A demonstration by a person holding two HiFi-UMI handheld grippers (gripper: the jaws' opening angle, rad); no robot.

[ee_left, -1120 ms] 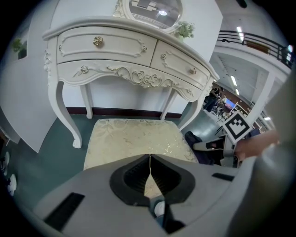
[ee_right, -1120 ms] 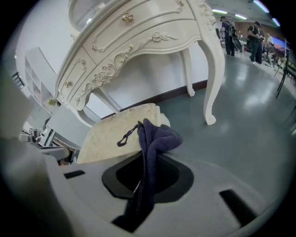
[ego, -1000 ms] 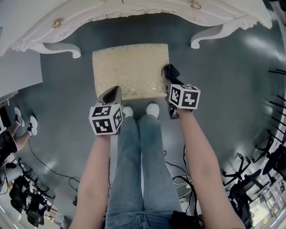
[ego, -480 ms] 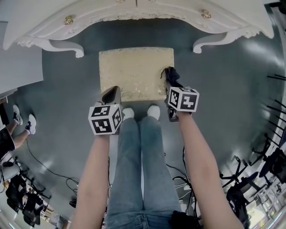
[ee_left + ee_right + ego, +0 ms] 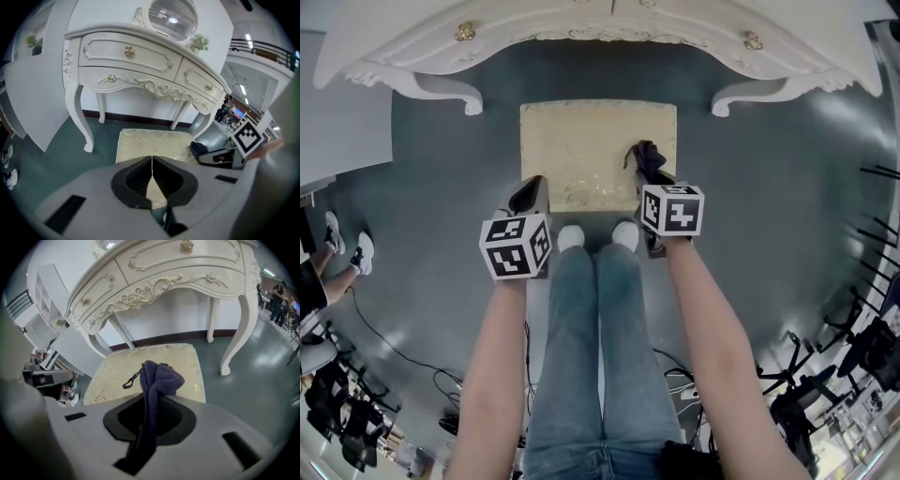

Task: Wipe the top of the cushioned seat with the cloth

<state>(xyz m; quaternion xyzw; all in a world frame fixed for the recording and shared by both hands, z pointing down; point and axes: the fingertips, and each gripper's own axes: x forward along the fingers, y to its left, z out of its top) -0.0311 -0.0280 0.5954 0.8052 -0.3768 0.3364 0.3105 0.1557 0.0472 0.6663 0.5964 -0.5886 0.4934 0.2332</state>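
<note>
The cushioned seat [image 5: 591, 150] is a cream, flower-patterned rectangle on the grey floor under a white dressing table; it also shows as the seat [image 5: 154, 143] and the seat [image 5: 122, 369]. A dark purple cloth [image 5: 157, 378] is pinched in my right gripper [image 5: 149, 416], hanging over the seat's near right part; the cloth [image 5: 647, 159] shows there from above, with the right gripper [image 5: 649, 183]. My left gripper [image 5: 152, 176] is shut and empty, held just above the seat's near left corner; it is the left gripper [image 5: 530, 195] in the head view.
The white carved dressing table [image 5: 600, 37] spans the far side, its legs [image 5: 469, 98] flanking the seat. My white shoes [image 5: 595, 234] stand at the seat's near edge. A white panel [image 5: 342, 131] is at left. Stands and cables [image 5: 825, 394] crowd the near corners.
Both grippers have shifted slightly left along the seat's near edge. The right gripper with the cloth now sits further in over the seat's right part.
</note>
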